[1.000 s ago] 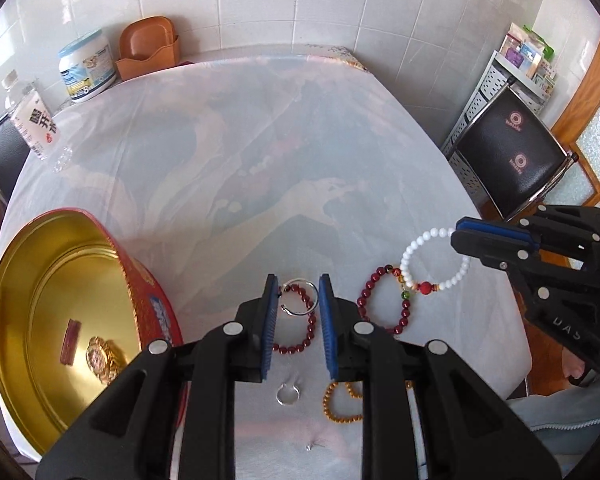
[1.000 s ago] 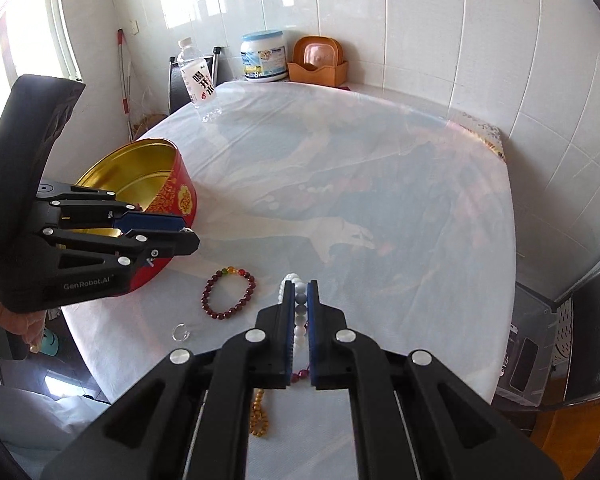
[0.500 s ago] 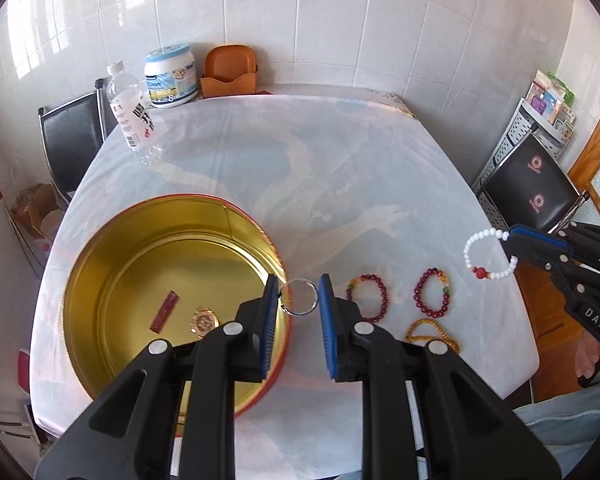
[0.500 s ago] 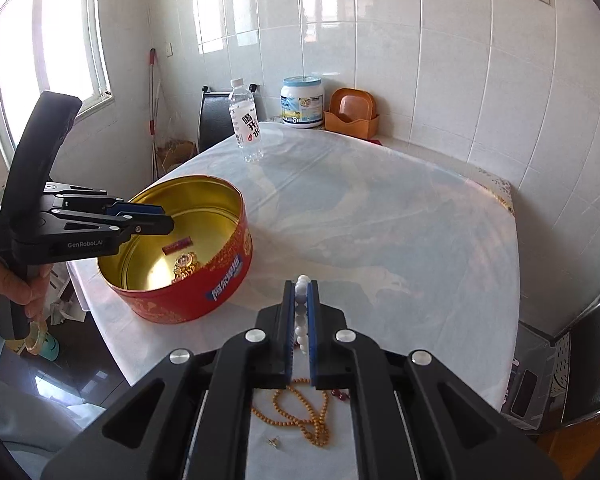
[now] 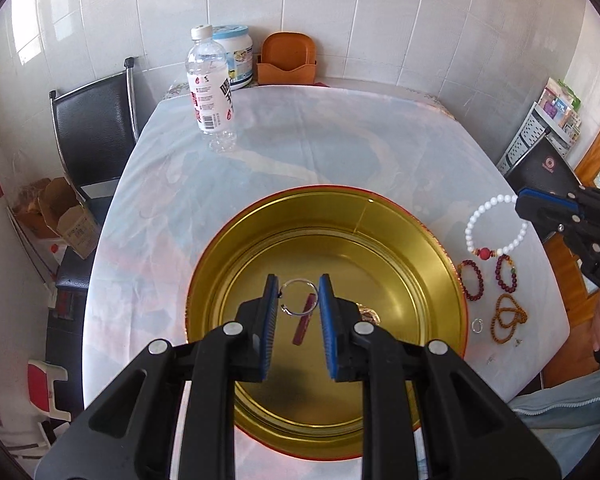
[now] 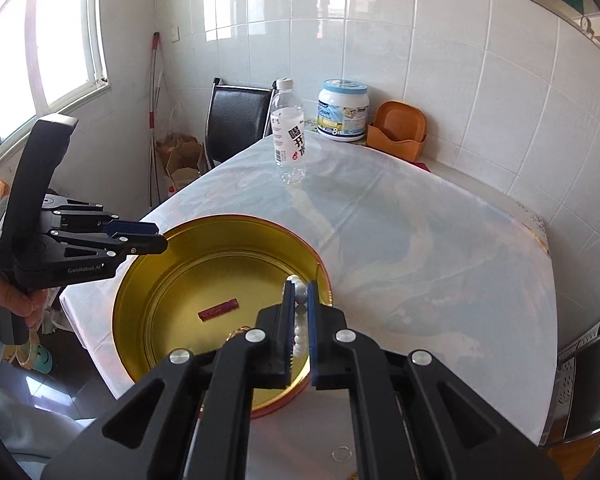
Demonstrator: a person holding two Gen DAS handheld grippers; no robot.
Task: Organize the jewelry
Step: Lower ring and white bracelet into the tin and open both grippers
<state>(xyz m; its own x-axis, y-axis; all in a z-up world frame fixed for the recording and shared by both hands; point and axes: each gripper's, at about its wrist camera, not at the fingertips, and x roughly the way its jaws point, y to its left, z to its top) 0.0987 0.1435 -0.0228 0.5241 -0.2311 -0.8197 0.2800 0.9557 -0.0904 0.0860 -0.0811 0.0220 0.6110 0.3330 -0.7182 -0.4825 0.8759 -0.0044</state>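
Observation:
My left gripper (image 5: 298, 286) is shut on a thin silver bangle (image 5: 290, 312) and hangs over the inside of the round tin (image 5: 204, 264), gold inside and red outside. A red bar (image 5: 304, 322) and a gold trinket (image 5: 370, 314) lie on the tin's floor. My right gripper (image 6: 299, 292) is shut on a white bead bracelet (image 6: 299, 334) just above the tin's (image 6: 220, 224) right rim. In the left wrist view that bracelet (image 5: 474, 224) dangles from the right gripper (image 5: 520, 204). Two dark red bracelets (image 5: 472, 280), amber beads (image 5: 508, 318) and a small ring (image 5: 477, 326) lie right of the tin.
A water bottle (image 5: 210, 88), a white tub (image 5: 236, 56) and an orange holder (image 5: 287, 60) stand at the table's far end. Black chairs (image 5: 92, 128) sit left and right of the table, and a cardboard box (image 5: 56, 212) is on the floor. A person's hand (image 6: 8, 300) holds the left gripper.
Both grippers moved left from the row of jewelry to the tin. The left one carried the silver bangle over the tin; the right one lifted the white bracelet off the table.

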